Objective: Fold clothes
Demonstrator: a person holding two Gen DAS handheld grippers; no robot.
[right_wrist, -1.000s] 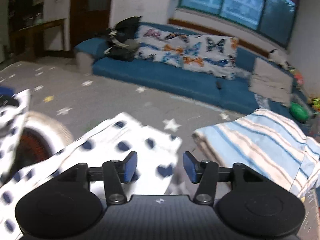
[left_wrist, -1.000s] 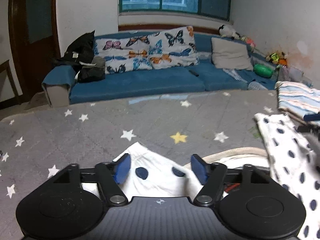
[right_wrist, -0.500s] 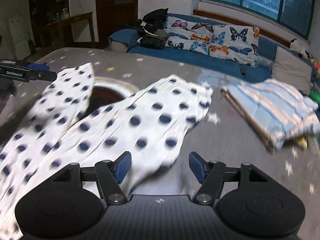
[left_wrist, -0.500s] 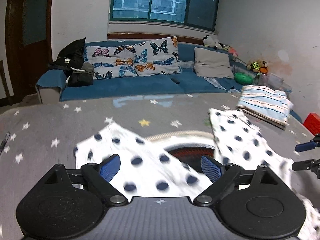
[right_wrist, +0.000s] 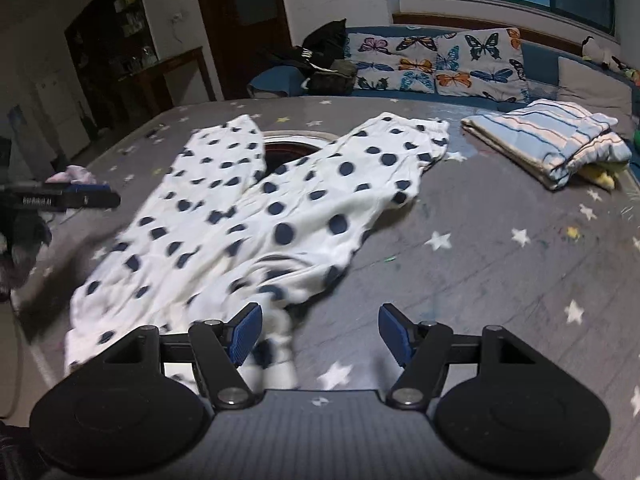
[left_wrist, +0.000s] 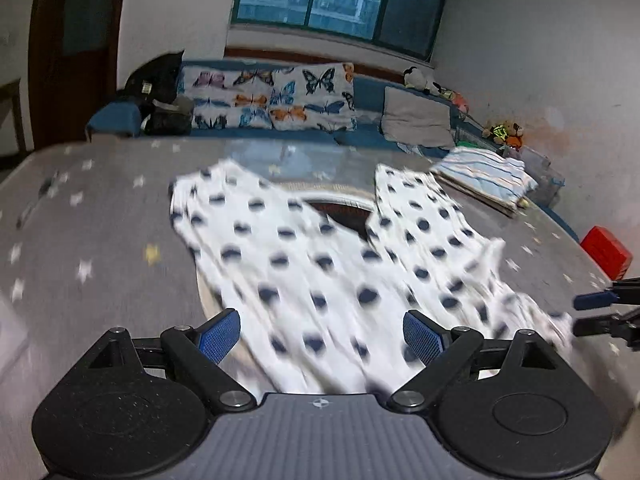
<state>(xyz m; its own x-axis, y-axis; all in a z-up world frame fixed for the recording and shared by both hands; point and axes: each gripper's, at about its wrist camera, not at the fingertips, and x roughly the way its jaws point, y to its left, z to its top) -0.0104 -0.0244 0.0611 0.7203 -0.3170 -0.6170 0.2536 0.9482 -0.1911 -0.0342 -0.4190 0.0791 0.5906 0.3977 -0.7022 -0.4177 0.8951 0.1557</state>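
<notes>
My left gripper point(left_wrist: 320, 330) and right gripper point(right_wrist: 318, 330) both gape empty above the near waist of the spotted trousers point(right_wrist: 256, 216), spread flat (legs splayed far), so folding calls for gripping an edge.

The left hand-held gripper point(left_wrist: 321, 332) is held with its jaws spread wide, the two blue-padded fingers point(left_wrist: 219, 333) well apart and nothing caught between them. It is pointed forward and tipped slightly downward. The right hand-held gripper point(right_wrist: 320, 334) is likewise held wide open, its blue pads point(right_wrist: 245, 334) set far apart and empty. In the left wrist view the right tool is seen at the right edge, level with the left one; in the right wrist view the left tool is seen at the left edge.
</notes>
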